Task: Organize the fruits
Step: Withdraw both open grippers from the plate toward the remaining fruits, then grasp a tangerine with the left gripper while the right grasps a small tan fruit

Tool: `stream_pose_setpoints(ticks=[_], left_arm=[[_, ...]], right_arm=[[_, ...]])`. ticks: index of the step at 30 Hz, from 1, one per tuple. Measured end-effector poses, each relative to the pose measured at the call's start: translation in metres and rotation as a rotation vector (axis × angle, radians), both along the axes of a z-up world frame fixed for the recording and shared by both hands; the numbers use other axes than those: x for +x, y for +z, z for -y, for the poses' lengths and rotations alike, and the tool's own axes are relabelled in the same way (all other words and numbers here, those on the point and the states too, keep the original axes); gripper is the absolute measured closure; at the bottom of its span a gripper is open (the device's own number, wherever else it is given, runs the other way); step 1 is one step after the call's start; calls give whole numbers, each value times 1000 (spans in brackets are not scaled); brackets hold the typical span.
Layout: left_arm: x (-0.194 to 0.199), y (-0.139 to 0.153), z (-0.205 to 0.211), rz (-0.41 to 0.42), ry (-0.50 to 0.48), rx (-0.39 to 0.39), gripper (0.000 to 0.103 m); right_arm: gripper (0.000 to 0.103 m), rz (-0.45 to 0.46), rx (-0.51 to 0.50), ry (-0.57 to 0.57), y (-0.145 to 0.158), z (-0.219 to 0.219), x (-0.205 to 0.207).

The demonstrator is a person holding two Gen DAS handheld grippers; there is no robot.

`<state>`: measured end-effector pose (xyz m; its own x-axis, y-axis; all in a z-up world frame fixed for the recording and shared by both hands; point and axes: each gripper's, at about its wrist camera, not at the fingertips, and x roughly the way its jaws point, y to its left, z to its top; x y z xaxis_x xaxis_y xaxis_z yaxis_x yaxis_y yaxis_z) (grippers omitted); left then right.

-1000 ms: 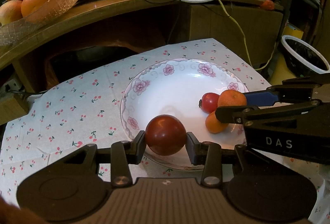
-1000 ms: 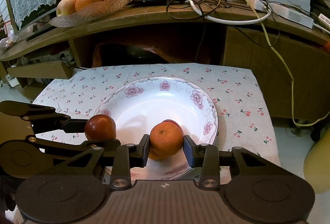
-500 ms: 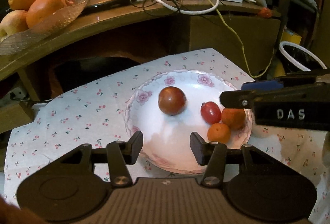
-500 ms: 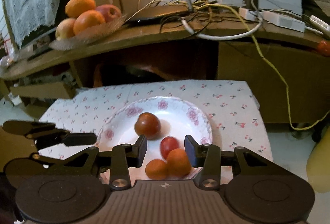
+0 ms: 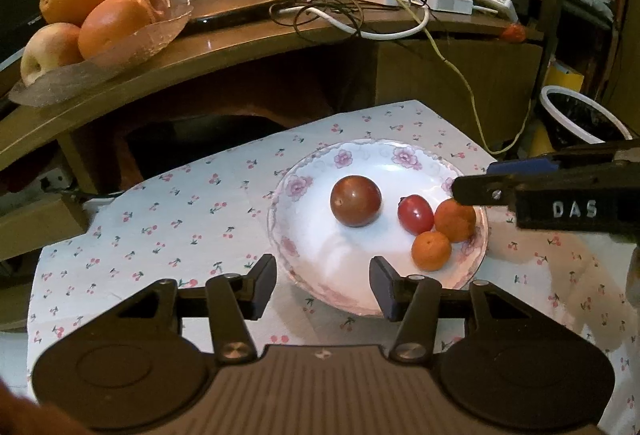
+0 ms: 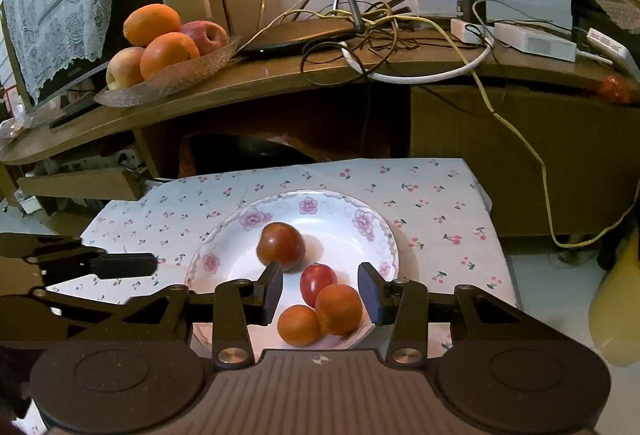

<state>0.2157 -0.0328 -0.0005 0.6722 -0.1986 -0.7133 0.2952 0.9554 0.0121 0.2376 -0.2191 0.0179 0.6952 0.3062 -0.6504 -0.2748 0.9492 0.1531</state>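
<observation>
From the left wrist camera, the left gripper (image 5: 323,281) hangs above the near rim of a flowered white plate (image 5: 304,255), its jaws partly apart and holding nothing. On the plate lie four fruits: a dark red-brown tomato (image 5: 355,200) near the middle, a small red tomato (image 5: 415,214) to its right, and two small oranges, one (image 5: 455,220) at the right rim and one (image 5: 431,251) nearer the camera. The small red tomato is slightly elongated, its stem end pointing up and left in this view; the others are round. The right gripper (image 5: 520,179) reaches in from the right, level with the plate's far right rim. The plate sits on a cherry-print cloth (image 5: 160,227) over the bench. From the right wrist camera, the right gripper (image 6: 319,287) has its jaws partly apart, framing the small red tomato (image 6: 318,279) and both oranges (image 6: 339,309) (image 6: 299,325) without touching them. The dark tomato (image 6: 280,246) sits beyond the left jaw. A glass dish of larger fruit (image 6: 168,75) rests on the wooden shelf (image 6: 280,79) behind.
</observation>
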Motion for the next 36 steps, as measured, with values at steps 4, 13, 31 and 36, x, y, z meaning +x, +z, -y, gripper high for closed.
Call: stream_pose_setpoints(ticks=[4,13,31,36], left_arm=[[-3,1,-8,-5,9,0,46],[-21,-2,-27,-28,14,16,46],[-51,-11,-65,-64,10,42,45],[-52,-17,-68,-82,3,51,45]], right_arm=[[60,-11,22,-31,1,9,1],[60,-42,10,42,-2,-4,-17],[59,-142,-30,255,-24,-58,-74],[59,-179,-56,295,-36,-71,-80]])
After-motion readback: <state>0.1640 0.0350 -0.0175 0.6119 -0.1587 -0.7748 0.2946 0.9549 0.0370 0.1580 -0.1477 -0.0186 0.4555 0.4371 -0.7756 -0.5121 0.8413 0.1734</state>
